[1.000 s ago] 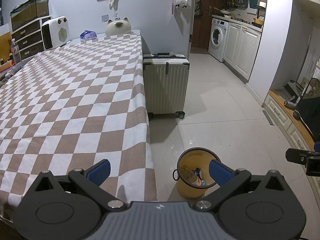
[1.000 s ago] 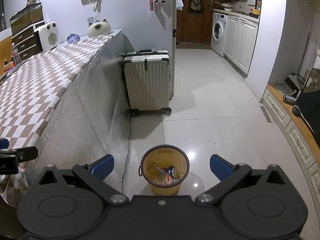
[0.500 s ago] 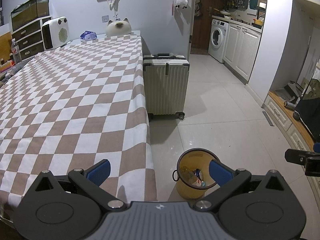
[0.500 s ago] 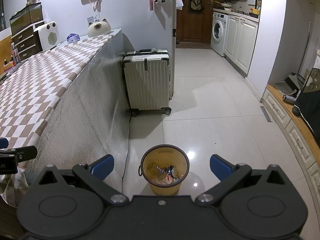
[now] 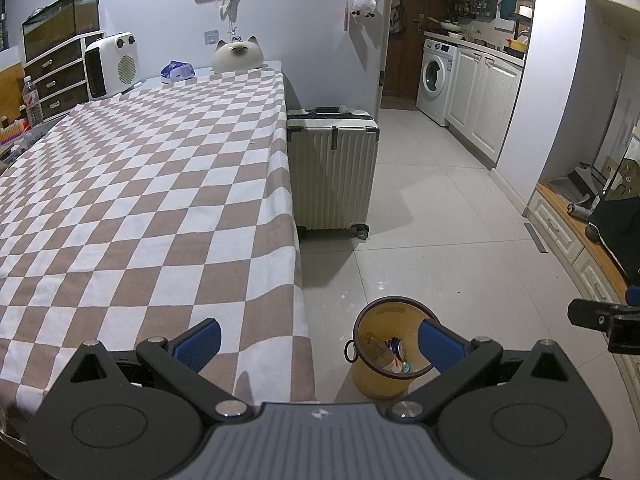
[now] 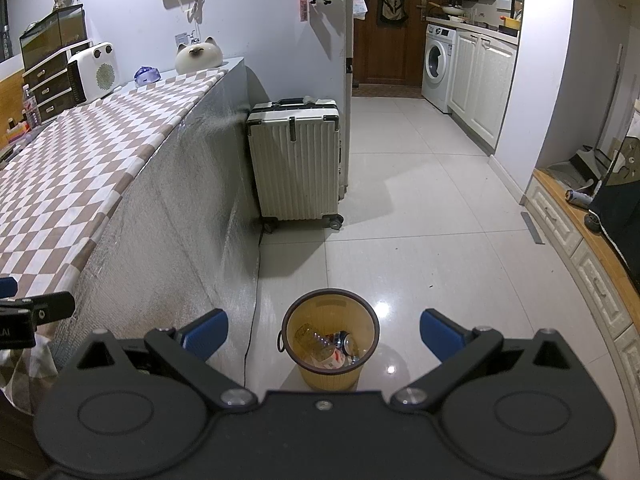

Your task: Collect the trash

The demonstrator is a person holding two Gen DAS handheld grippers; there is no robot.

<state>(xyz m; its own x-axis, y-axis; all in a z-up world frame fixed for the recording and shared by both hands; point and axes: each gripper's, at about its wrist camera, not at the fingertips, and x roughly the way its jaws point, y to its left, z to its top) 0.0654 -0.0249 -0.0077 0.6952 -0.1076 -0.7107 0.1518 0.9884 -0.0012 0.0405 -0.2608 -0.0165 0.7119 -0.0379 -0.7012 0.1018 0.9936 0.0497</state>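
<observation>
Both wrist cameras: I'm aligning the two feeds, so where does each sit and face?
Left wrist: above the checkered table edge, facing down the room; open left gripper shows.
Right wrist: lower, over the floor, facing the yellow bin; open right gripper shows.
Shared: bin, white suitcase.

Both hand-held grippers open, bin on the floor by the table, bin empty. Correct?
Not quite: the bin isn't empty. The right wrist view shows a can and other trash inside. The rest holds: the left hand-held gripper and right hand-held gripper are open.
</observation>
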